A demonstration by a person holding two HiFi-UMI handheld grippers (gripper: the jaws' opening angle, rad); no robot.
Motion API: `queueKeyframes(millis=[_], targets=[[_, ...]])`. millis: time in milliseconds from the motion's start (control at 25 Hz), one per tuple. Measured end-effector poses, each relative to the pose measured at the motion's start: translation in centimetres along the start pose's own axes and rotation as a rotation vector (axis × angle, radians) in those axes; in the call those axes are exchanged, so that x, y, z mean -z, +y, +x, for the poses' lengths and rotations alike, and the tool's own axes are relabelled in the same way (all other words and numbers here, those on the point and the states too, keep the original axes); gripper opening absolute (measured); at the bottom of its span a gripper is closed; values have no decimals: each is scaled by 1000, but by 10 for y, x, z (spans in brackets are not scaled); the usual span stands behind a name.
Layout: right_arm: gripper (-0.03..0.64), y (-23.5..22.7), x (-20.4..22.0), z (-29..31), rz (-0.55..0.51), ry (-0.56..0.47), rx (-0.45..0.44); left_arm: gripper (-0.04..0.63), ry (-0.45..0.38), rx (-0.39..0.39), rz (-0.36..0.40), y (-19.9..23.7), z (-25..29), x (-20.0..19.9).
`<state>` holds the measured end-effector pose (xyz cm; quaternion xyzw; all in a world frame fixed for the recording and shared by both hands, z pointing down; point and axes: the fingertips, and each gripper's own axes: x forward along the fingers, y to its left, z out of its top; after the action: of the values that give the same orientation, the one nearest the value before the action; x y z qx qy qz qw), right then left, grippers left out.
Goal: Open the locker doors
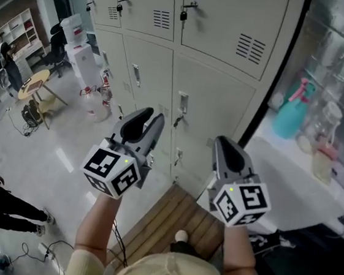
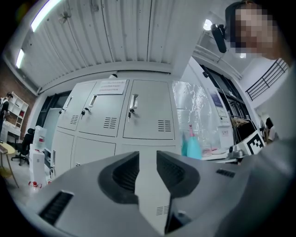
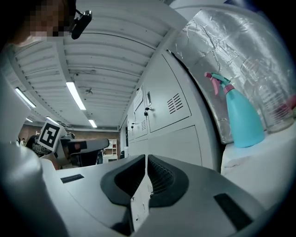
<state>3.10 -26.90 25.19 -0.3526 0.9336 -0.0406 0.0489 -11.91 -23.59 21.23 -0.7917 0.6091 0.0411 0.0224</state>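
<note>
Pale painted-metal lockers (image 1: 213, 101), louvred vents (image 1: 251, 48), slatted wooden platform (image 1: 172, 217)

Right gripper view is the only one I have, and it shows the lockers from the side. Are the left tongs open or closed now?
Observer: The left tongs are open with nothing between them. Only locker fronts show through the gap.
Operator: From the side I cannot judge it: is any door open?
Observer: No. In the head view the lower door ahead of the grippers is closed, and so are the other doors in view.
Operator: What lies on the floor there?
Observer: A slatted wooden board lies by the lockers' base, below both grippers.
</note>
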Motion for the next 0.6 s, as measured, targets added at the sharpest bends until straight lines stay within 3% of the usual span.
queueKeyframes(millis=[360, 600], targets=[[-6, -13, -14, 32, -19, -35, -60, 115, -60, -34, 80, 17, 53, -38], [-6, -25, -17, 52, -12, -36, -76, 121, -113, -43, 89, 31, 83, -78]])
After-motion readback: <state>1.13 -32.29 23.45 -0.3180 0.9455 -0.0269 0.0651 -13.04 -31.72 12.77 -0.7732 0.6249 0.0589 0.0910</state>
